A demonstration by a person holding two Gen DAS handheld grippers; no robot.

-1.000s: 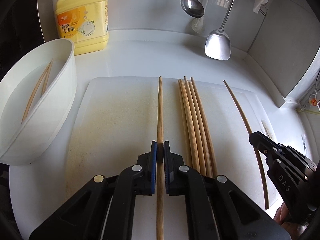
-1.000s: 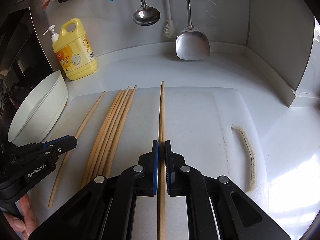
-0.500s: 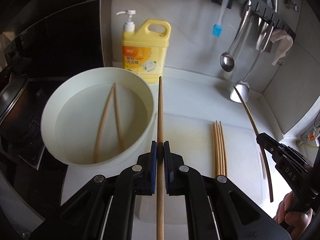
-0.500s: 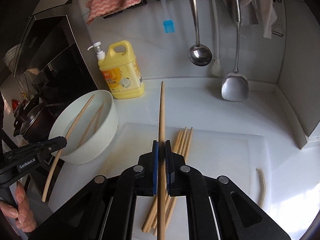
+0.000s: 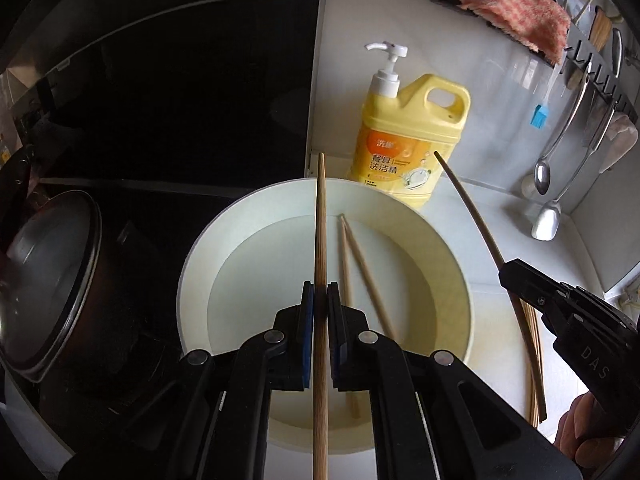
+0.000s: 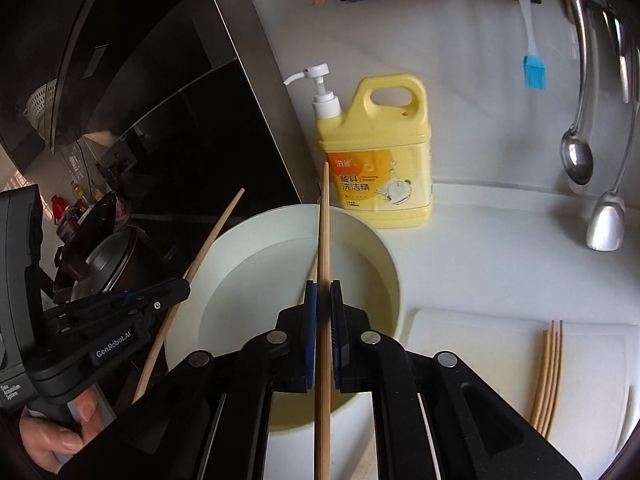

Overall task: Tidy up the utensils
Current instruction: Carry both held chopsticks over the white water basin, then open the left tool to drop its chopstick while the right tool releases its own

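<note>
Both chopsticks have left the board for the bowl [image 5: 448,256]; each gripper grasps one; only the right view shows the board [image 6: 480,332].

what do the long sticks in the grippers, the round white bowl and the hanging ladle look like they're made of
Tan chopsticks: likely bamboo or wood, matte, faint lengthwise grain. Round white bowl: probably plastic or melamine, with a smooth, dull sheen; ceramic is possible. Hanging silver ladle: metal, likely stainless steel, mirror-bright reflections.
</note>
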